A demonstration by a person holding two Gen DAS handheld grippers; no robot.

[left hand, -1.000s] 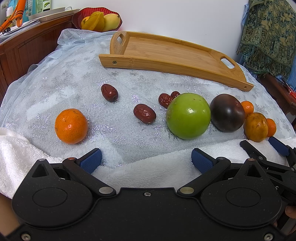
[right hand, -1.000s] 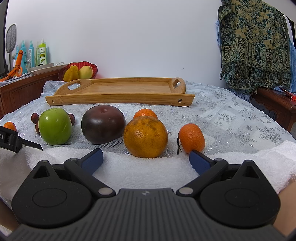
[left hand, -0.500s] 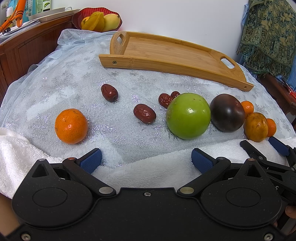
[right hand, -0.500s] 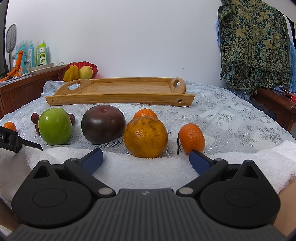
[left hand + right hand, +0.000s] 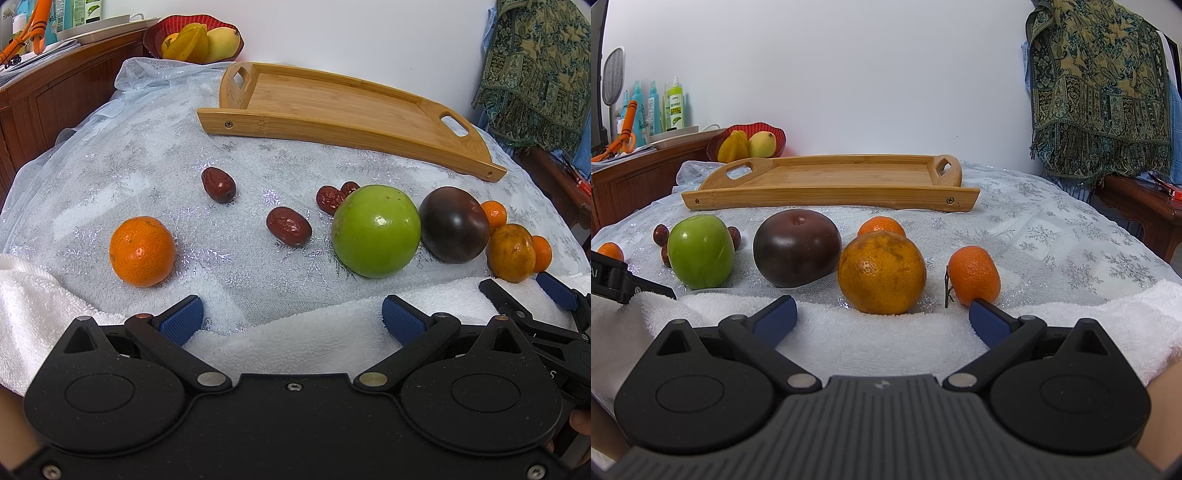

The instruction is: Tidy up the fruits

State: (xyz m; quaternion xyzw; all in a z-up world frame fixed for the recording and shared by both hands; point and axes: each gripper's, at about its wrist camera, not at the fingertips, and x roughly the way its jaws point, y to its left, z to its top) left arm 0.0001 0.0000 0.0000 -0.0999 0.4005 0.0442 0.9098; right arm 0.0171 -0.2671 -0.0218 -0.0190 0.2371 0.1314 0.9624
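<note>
Fruit lies on a lace tablecloth in front of a bamboo tray. In the left wrist view are an orange mandarin, several red dates, a green apple and a dark plum. The right wrist view shows the apple, the plum, a large dull orange and two small mandarins. My left gripper is open and empty above a white towel. My right gripper is open and empty just before the large orange.
A white towel covers the near table edge. A red bowl of yellow fruit stands on a wooden sideboard at the back left. A patterned cloth hangs at the right above a low wooden bench.
</note>
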